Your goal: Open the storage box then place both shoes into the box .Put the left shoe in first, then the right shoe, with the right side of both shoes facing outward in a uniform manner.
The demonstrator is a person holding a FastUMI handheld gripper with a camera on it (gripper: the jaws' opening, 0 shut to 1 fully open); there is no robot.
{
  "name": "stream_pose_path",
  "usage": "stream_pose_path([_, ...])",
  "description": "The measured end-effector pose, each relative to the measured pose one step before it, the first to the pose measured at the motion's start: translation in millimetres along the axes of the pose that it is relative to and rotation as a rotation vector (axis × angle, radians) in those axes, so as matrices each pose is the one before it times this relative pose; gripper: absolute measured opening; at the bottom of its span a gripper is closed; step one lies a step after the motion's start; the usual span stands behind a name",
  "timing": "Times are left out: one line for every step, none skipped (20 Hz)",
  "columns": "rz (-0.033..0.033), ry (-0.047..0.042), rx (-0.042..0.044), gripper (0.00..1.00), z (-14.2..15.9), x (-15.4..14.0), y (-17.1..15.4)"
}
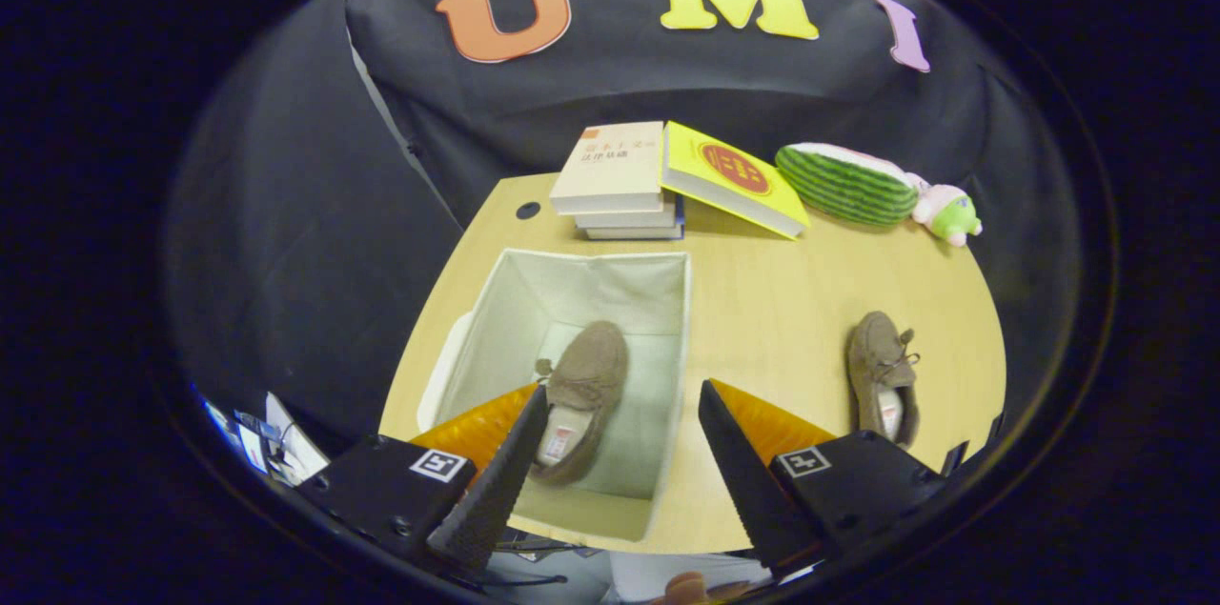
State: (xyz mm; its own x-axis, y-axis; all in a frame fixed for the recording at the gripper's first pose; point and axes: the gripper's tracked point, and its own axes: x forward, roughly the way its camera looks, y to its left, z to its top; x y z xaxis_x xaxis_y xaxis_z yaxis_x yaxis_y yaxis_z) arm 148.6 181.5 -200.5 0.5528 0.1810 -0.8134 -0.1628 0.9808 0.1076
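Gripper view: my tool [620, 405] hangs spread, empty, above open box [572, 286] holding one shoe [583, 386]; second shoe [882, 372] on bench [782, 300].

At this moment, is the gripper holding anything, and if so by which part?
Nothing is held. The gripper is open above the storage box; one shoe lies loose inside it, and the other shoe sits on the table.

The tongs [620, 414] hang with both fingers [496, 481] spread wide apart, gripping nothing.
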Motion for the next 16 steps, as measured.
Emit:
stream_pose_path([-0.01779, -0.0039, 0.0052, 1.0, 3.85, -4.18, -18.58])
stream_pose_path([-0.0196, 0.00382, 0.00715, 1.0, 0.93, -3.68, -18.01])
stream_pose_path([-0.01659, 0.0063, 0.01346, 1.0, 0.27, -0.95, -17.84])
stream_pose_path([-0.00653, -0.00568, 0.01867, 1.0, 2.71, -0.26, -15.7])
stream_pose_path([-0.00336, -0.00336, 0.00701, 1.0, 1.52, 1.73, -16.45])
stream_pose_path([-0.0185, 0.00048, 0.0091, 1.0, 0.18, 3.58, -19.97])
stream_pose_path([-0.02498, 0.00682, 0.01292, 1.0, -1.77, 5.82, -20.62])
stream_pose_path([-0.01781, 0.01509, 0.01456, 1.0, -2.97, 7.25, -17.8])
stream_pose_path([-0.01192, 0.01957, 0.01057, 1.0, -4.66, 6.25, -15.16])
stream_pose_path([-0.01231, 0.02397, 0.00168, 1.0, -5.32, 6.52, -15.42])
stream_pose_path([-0.00473, 0.01652, -0.0113, 1.0, -4.57, 7.31, -13.36])
stream_pose_path([-0.01467, 0.01998, -0.01577, 1.0, -5.77, 7.07, -16.78])
stream_pose_path([-0.0192, 0.02529, -0.01113, 1.0, -8.7, 7.37, -14.95])
stream_pose_path([-0.02886, 0.01566, -0.0145, 1.0, -4.87, 8.81, -14.54])
stream_pose_path([-0.0341, 0.01094, -0.01623, 1.0, -4.11, 8.85, -14.21])
stream_pose_path([-0.03888, 0.0049, -0.0166, 1.0, -2.34, 9.37, -13.94])
